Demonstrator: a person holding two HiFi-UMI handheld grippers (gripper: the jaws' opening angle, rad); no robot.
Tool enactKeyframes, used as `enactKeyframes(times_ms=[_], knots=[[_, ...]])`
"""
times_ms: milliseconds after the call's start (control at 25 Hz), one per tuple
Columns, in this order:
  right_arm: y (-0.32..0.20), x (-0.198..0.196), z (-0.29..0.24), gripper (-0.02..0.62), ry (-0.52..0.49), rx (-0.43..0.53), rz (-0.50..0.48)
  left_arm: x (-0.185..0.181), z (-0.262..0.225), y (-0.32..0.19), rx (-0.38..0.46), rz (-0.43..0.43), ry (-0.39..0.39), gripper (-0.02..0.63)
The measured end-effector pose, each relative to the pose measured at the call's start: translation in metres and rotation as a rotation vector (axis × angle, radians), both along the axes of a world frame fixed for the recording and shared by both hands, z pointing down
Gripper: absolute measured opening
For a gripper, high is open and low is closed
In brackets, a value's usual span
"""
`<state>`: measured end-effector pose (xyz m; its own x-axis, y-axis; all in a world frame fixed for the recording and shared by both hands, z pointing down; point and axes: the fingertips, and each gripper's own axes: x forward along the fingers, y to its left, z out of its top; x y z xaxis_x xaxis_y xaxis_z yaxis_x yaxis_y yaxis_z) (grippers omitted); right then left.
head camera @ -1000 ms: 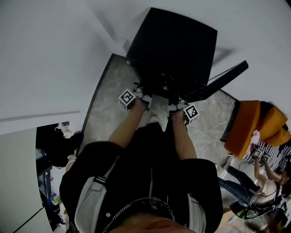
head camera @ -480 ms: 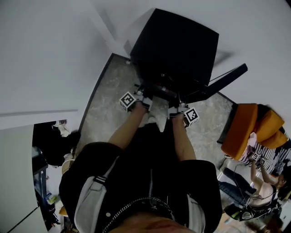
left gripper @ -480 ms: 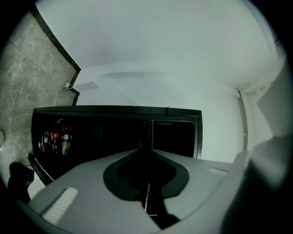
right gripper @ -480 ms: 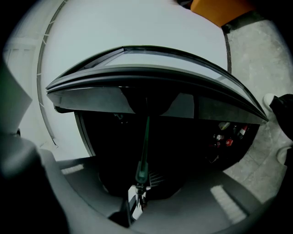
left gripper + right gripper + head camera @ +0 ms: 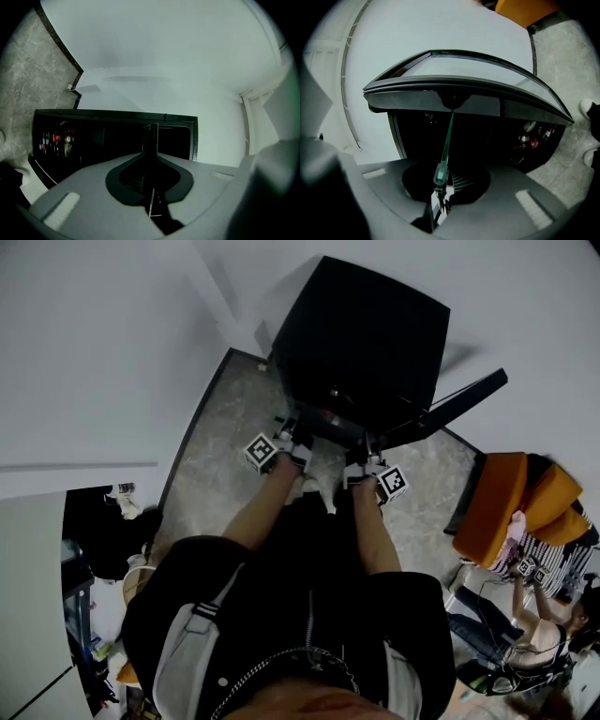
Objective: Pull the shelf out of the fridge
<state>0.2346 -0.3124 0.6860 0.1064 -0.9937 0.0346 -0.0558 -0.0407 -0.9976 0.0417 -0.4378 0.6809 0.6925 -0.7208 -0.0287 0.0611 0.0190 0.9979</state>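
**A:** Where is the shelf?

**B:** The shelf (image 5: 446, 140) shows edge-on as a thin, green-tinted glass pane. Its far end sits inside the dark fridge (image 5: 361, 329), and its near edge is out at the front, at twelve o'clock from the holder.

**A:** And the grippers?

**B:** The right gripper (image 5: 361, 454) has its fingers (image 5: 439, 200) pinching that near edge. The left gripper (image 5: 298, 434), just to its left, also has its fingers nearly together on a thin edge of the shelf.

**A:** What's around it?

**B:** The door (image 5: 459, 401) stands open toward two o'clock. Red-labelled bottles (image 5: 534, 133) sit low in the fridge. The fridge rests on a grey marbled floor (image 5: 220, 442) by a white wall (image 5: 94, 352). An orange bundle (image 5: 511, 507) lies at three o'clock, with another person (image 5: 548, 615) at four.
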Motion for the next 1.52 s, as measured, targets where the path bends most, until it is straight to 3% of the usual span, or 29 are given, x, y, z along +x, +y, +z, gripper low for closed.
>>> enactKeyframes(times_ms=[840, 1520], knots=[[0.015, -0.013, -0.012, 0.023, 0.010, 0.024, -0.043, -0.015, -0.018, 0.020, 0.020, -0.026, 0.005, 0.025], [0.055, -0.038, -0.029, 0.028, 0.067, 0.052, -0.119, -0.042, -0.036, 0.065, 0.042, -0.055, 0.025, 0.025]])
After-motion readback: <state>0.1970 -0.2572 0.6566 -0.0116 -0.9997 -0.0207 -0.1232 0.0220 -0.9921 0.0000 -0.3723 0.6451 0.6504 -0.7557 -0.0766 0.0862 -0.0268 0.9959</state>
